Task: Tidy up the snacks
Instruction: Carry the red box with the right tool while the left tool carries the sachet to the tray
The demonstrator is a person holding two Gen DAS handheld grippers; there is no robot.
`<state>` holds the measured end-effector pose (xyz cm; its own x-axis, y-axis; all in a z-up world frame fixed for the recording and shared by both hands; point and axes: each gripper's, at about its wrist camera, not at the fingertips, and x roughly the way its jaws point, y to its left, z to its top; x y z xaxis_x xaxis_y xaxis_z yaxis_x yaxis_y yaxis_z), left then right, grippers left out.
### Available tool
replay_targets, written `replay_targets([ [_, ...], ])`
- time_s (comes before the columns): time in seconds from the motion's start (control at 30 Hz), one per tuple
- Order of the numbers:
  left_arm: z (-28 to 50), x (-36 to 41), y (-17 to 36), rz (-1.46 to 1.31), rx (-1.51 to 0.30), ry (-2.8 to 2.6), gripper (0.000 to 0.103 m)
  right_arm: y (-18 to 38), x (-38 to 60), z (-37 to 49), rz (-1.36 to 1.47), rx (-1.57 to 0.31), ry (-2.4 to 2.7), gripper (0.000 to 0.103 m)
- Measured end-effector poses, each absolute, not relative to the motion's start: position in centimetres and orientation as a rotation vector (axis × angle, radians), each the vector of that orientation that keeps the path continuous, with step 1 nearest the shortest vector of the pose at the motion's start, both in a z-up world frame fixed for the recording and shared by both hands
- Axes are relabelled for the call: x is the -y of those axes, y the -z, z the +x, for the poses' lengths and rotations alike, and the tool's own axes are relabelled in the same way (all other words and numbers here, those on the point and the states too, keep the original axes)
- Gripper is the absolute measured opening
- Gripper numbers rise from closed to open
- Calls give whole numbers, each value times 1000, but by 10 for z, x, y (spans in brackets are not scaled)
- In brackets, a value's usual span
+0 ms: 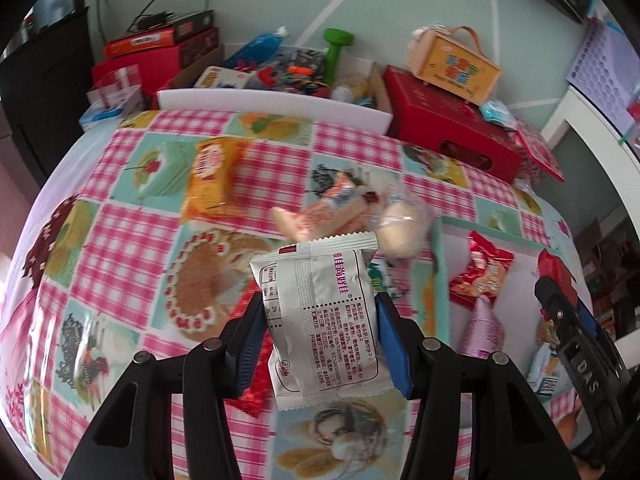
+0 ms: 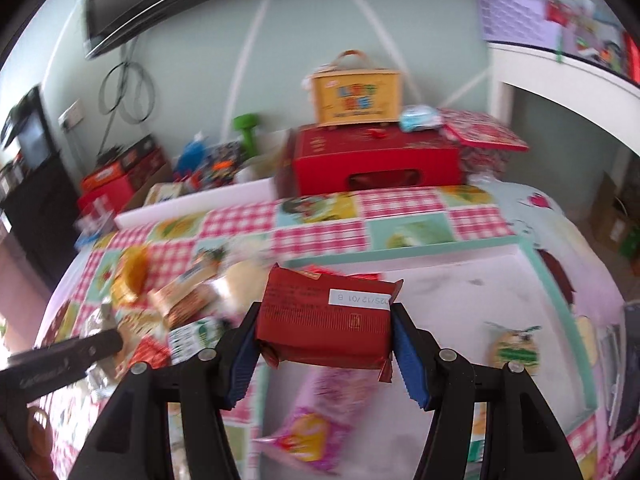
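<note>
Two grippers, each gripping one snack packet (image 1: 320, 320).

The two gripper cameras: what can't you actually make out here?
- Left wrist view: front of the white foil snack packet held in the left gripper; only its printed back faces the camera.
- Right wrist view: loose snacks on the checked tablecloth at left, smeared by motion blur.
- Right wrist view: the dark red wrapped snack in the right gripper; its date label's start is cut off.
</note>
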<state>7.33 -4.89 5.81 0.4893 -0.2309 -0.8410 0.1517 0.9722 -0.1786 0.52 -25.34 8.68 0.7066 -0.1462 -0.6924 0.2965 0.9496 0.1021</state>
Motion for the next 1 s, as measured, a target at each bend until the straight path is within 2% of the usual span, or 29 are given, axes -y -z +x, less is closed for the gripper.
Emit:
replay_targets([
  [0.47,77,156,-70,40,-1039,424,55,-81,346,-19,220,-746,553,64],
  [0.7,78,218,-63,129,-1062,517,55,-71,361,-21,234,-770,591,64],
  [1.0,88,254,-42,159,-1111,537,55,-58,374,-19,273,-813,597,64],
])
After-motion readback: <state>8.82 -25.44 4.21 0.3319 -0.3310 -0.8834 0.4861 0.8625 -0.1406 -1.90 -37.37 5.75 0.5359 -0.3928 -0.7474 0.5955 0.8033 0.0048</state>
